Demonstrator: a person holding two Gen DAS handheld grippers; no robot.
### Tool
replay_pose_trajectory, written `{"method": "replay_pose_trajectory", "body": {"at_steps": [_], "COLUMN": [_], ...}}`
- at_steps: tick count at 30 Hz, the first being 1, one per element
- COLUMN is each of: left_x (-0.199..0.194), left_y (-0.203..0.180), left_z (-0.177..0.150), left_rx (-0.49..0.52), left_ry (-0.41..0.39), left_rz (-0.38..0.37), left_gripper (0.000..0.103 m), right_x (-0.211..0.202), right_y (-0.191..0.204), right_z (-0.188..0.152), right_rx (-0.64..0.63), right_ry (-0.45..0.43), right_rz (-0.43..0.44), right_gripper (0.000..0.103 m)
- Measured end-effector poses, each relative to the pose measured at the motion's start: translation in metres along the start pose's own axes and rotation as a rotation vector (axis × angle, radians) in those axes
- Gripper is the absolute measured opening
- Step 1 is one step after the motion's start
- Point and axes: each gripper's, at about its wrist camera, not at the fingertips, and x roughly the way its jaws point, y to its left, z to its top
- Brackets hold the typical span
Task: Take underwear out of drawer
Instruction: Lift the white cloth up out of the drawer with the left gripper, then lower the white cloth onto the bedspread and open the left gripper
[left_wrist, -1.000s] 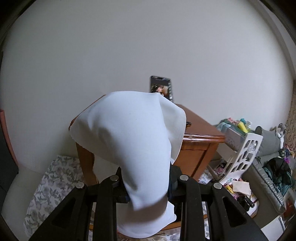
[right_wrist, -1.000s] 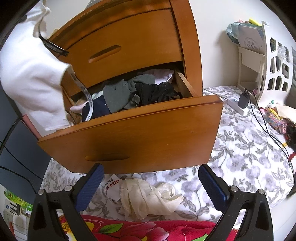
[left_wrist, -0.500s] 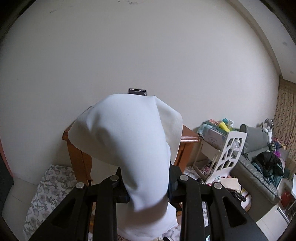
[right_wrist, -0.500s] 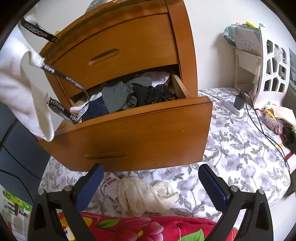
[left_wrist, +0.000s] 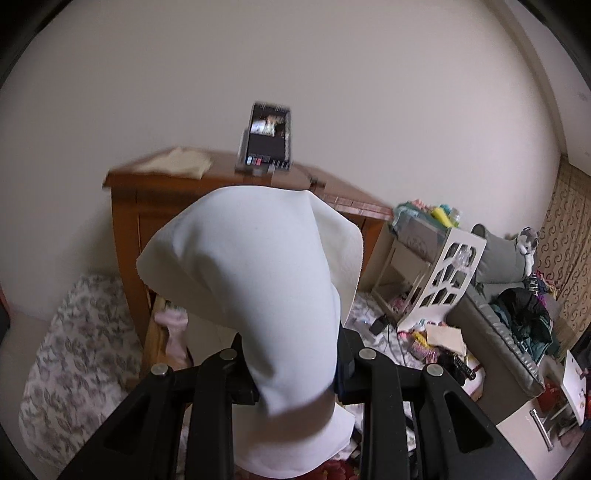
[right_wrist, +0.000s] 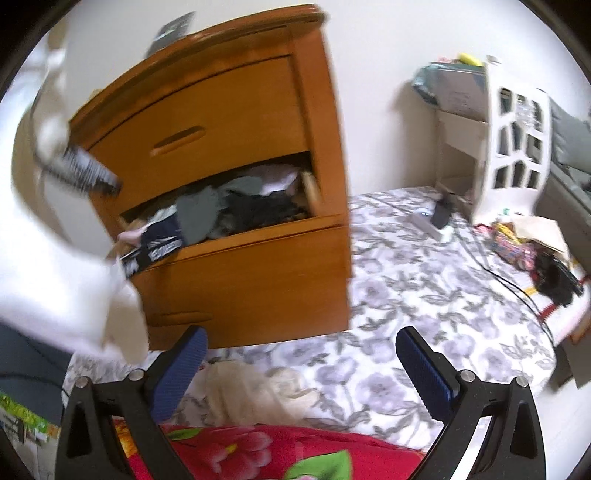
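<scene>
My left gripper (left_wrist: 295, 373) is shut on white underwear (left_wrist: 255, 280), which drapes up over its fingers and hides the fingertips. In the right wrist view the same white underwear (right_wrist: 62, 280), with a black lettered waistband, hangs blurred at the left edge, in front of the wooden dresser (right_wrist: 229, 122). The lower drawer (right_wrist: 258, 273) is pulled out and holds several dark, grey and pale garments. My right gripper (right_wrist: 299, 365) is open and empty, low over the floral bedding in front of the drawer.
A cream cloth (right_wrist: 258, 387) lies on the floral bedding (right_wrist: 424, 295) below the drawer, beside a red flowered blanket (right_wrist: 258, 454). A white cut-out shelf (right_wrist: 513, 140) stands right, with a charger and cables nearby. A phone (left_wrist: 267, 138) leans on the dresser top.
The left gripper has tilted down and pulled back with the underwear; more of the dresser top shows. The right view has shifted left and back; the drawer sits further away and left.
</scene>
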Motion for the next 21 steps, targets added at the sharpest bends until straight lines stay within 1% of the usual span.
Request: {"method": "replay_pose_trajectory", "body": {"at_steps": [6, 14, 17, 21], "left_x": [0.032, 0.082, 0.097, 0.112], "left_y": [0.011, 0.011, 0.012, 0.01], "left_z": [-0.036, -0.101, -0.118, -0.132], "left_rx": [-0.047, -0.058, -0.057, -0.015], "left_ry": [0.116, 0.328, 0.366, 0.4], "left_rz": [0.002, -0.01, 0.014, 0.047], "left_gripper": [0.029, 0.029, 0.029, 0.031], "right_x": [-0.002, -0.003, -0.003, -0.002], "right_y": [-0.021, -0.02, -0.018, -0.016], "right_z": [0.004, 0.005, 0.004, 0.003], "right_rx": [0.053, 0.052, 0.048, 0.038], "right_ry": [-0.009, -0.02, -0.016, -0.013], "right_rz": [-0.041, -0.058, -0.06, -0.061], "right_gripper": [0.103, 0.103, 0.103, 0.103]}}
